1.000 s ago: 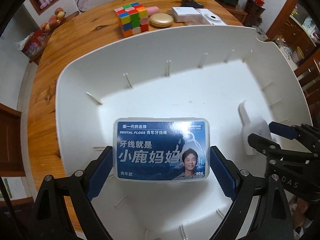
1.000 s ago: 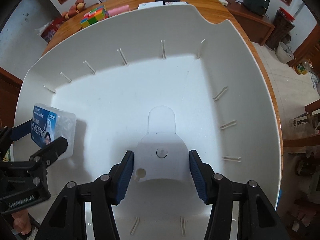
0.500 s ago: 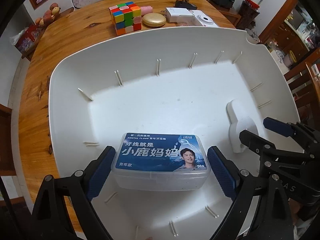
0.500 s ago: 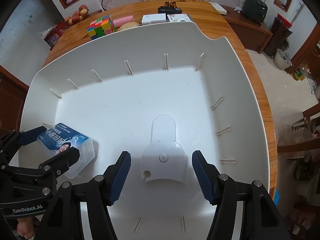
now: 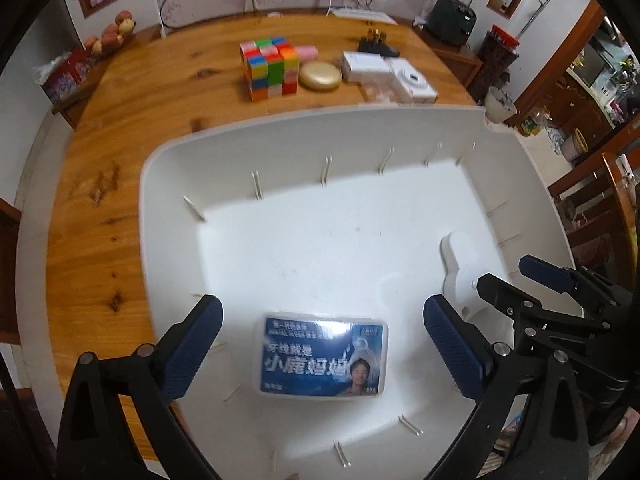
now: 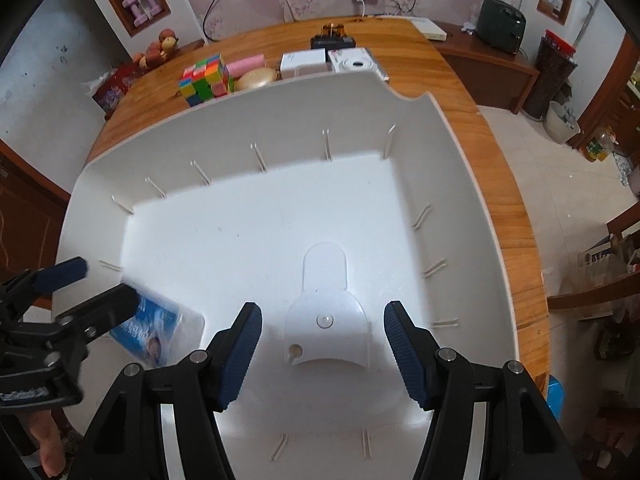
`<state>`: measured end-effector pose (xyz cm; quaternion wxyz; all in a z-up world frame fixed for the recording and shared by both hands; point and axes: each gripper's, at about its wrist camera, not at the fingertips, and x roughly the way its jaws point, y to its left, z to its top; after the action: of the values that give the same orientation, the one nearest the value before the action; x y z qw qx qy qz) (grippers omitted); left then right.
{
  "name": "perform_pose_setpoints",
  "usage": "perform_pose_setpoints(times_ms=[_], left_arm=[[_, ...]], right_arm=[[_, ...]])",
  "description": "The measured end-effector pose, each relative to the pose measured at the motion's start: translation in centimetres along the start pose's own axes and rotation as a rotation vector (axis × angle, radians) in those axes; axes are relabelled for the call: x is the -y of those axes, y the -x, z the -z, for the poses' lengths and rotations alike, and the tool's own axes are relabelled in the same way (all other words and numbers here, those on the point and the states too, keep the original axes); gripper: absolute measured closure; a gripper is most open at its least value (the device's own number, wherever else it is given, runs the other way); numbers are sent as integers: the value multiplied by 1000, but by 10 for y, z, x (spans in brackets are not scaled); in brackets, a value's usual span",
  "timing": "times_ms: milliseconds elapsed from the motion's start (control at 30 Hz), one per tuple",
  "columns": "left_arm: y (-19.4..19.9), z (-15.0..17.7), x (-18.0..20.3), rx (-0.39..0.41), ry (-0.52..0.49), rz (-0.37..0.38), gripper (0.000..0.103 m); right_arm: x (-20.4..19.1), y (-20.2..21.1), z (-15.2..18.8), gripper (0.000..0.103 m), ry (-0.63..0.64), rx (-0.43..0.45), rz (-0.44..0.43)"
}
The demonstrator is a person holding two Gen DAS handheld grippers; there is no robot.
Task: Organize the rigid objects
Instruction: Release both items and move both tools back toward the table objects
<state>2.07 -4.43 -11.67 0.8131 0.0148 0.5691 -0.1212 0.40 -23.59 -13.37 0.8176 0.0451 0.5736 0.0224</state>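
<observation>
Sitting flat on the floor of the big white plastic bin (image 5: 168, 200) is the dental floss box (image 5: 324, 356), a clear rounded-corner case with a glossy blue label, down around 6 o'clock in the left wrist view. The left hand-held gripper (image 5: 322, 350) hangs over it with its jaws spread wide, ribbed blue pads (image 5: 188, 344) well apart from the box on both sides, so nothing is gripped. Over at 4 o'clock in that same view is a smooth white plastic piece (image 5: 460, 268), rounded tab on top and a flared base, also lying on the bin floor.

The right wrist view puts that white plastic piece (image 6: 324, 312) dead centre, and only here do you see the little round stud in its middle and the small hole near its lower left corner. The right hand-held gripper (image 6: 324, 348) is spread open around it, pads clear on both sides. The floss box (image 6: 156, 332) shows at 8 o'clock, partly covered by the other gripper's black frame.

The bin has thin raised ribs along its sloped walls and a notch in the far right rim. Beyond it on the knotty wooden worktop (image 5: 120, 128): a multicoloured puzzle cube (image 5: 270, 68), a pink cylinder (image 5: 306, 53), a shiny gold round compact (image 5: 321, 76), and white boxes (image 5: 384, 72). Only the right view shows the tiled floor (image 6: 560, 184) at 3 o'clock.
</observation>
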Motion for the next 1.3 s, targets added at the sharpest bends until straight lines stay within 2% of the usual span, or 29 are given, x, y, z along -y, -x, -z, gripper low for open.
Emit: perform_pose_setpoints(times_ms=[167, 267, 367, 433, 533, 633, 733, 833, 933, 1067, 1300], left_arm=[[16, -11, -1, 46, -11, -30, 2], [28, -27, -3, 66, -19, -51, 2], [47, -47, -9, 120, -11, -87, 2], [59, -64, -13, 149, 2, -100, 2], [74, -94, -21, 162, 29, -81, 2], [83, -118, -25, 198, 46, -111, 2], [83, -143, -26, 230, 58, -156, 2], [70, -166, -29, 221, 80, -182, 2], [48, -190, -35, 198, 112, -199, 2], [13, -211, -43, 137, 162, -210, 2], [-47, -228, -52, 44, 228, -222, 2]], right_arm=[[-1, 11, -7, 38, 16, 49, 10], [0, 20, -16, 38, 30, 67, 5], [3, 35, -31, 38, 41, 96, -2], [5, 48, -47, 38, 50, 123, -9], [11, 69, -73, 38, 59, 157, -18], [20, 89, -103, 38, 59, 197, -10], [28, 104, -135, 38, 55, 234, 27], [35, 108, -169, 38, 58, 244, 44], [43, 98, -202, 38, 48, 231, 46], [54, 64, -241, 38, 32, 181, 38], [58, -27, -268, 38, 28, 29, 52]])
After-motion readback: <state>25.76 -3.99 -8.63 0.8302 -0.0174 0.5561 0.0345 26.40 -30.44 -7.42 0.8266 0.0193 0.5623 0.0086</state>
